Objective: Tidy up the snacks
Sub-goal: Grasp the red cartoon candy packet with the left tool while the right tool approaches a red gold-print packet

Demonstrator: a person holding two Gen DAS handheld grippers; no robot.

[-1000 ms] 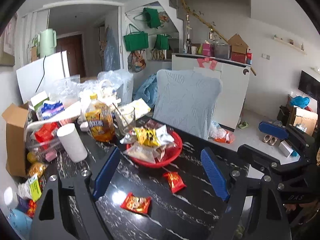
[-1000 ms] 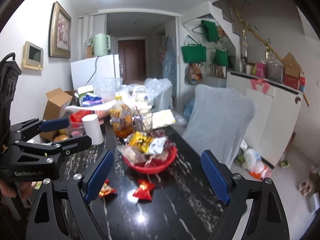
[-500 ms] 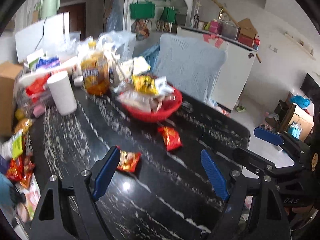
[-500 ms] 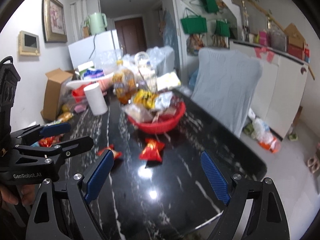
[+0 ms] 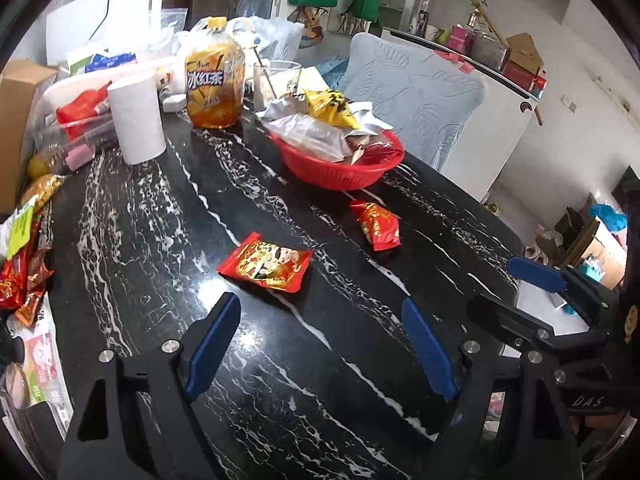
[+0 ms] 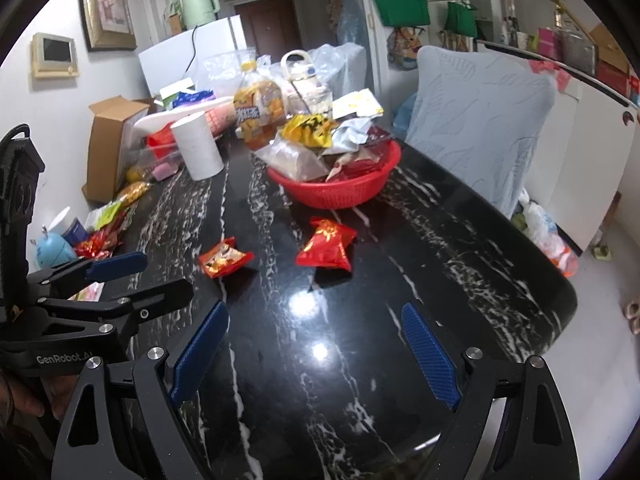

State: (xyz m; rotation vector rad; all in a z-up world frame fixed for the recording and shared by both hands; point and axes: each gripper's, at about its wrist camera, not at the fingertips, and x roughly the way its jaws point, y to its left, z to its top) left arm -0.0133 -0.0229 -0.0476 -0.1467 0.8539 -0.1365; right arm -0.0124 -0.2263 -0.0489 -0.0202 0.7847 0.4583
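Observation:
Two red snack packets lie on the black marble table (image 5: 160, 264): a flat one (image 5: 265, 263) just ahead of my left gripper (image 5: 320, 320), and a smaller one (image 5: 376, 224) nearer the red basket (image 5: 340, 170), which is heaped with snack bags. In the right wrist view the same packets show as a small one (image 6: 225, 257) at left and a larger one (image 6: 328, 245) ahead of my right gripper (image 6: 316, 330), with the basket (image 6: 336, 192) behind. Both grippers are open and empty, above the table.
A white paper roll (image 5: 137, 121), an orange drink bottle (image 5: 214, 76) and a glass (image 5: 277, 80) stand behind the basket. More snack bags (image 5: 20, 276) and a cardboard box (image 6: 108, 140) crowd the left edge. A covered chair (image 6: 476, 120) stands at the far right side.
Both grippers have tilted down and moved closer to the table. The two red packets now sit nearer and larger in both views. Both grippers stay open.

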